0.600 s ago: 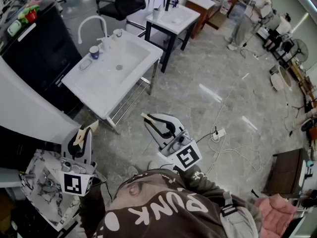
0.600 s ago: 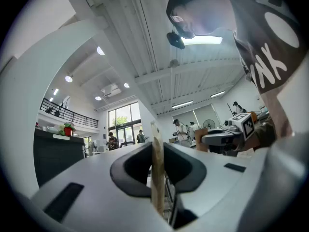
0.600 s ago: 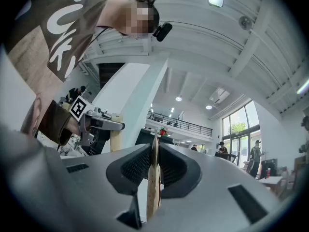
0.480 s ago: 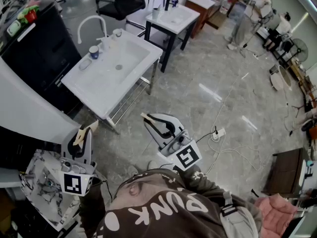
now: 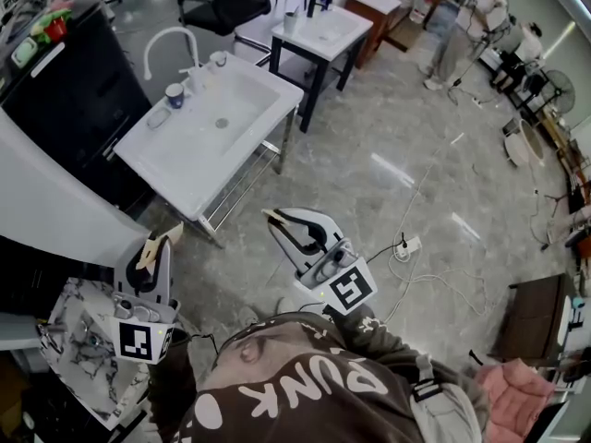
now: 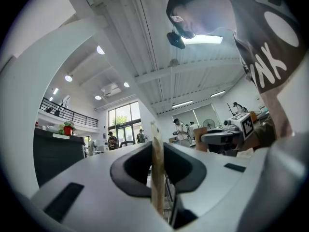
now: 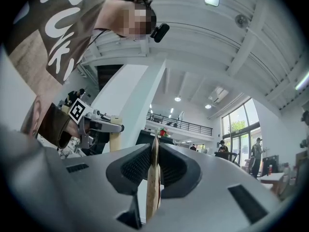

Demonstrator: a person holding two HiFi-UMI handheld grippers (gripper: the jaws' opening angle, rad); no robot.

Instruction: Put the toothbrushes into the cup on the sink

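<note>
A white sink point(image 5: 199, 146) stands at the upper left of the head view, with a small blue cup point(image 5: 174, 95) on its back rim beside the curved tap point(image 5: 169, 41). An oval dish point(image 5: 159, 118) lies next to the cup; no toothbrush is clear enough to make out. My left gripper point(image 5: 162, 239) hangs low at the left, well short of the sink, shut with nothing held. My right gripper point(image 5: 275, 218) is over the floor in front of the sink, shut and empty. Both gripper views point up at the ceiling, with the left gripper point(image 6: 155, 146) and the right gripper point(image 7: 154, 153) each showing tan pads pressed together.
A second sink table point(image 5: 323, 31) and a black office chair point(image 5: 226, 3) stand behind the sink. A black cabinet point(image 5: 69, 90) is at the left and a marble-topped stand point(image 5: 78, 344) at the lower left. Cables and a power strip point(image 5: 406, 246) lie on the floor. People point(image 5: 476, 21) stand far right.
</note>
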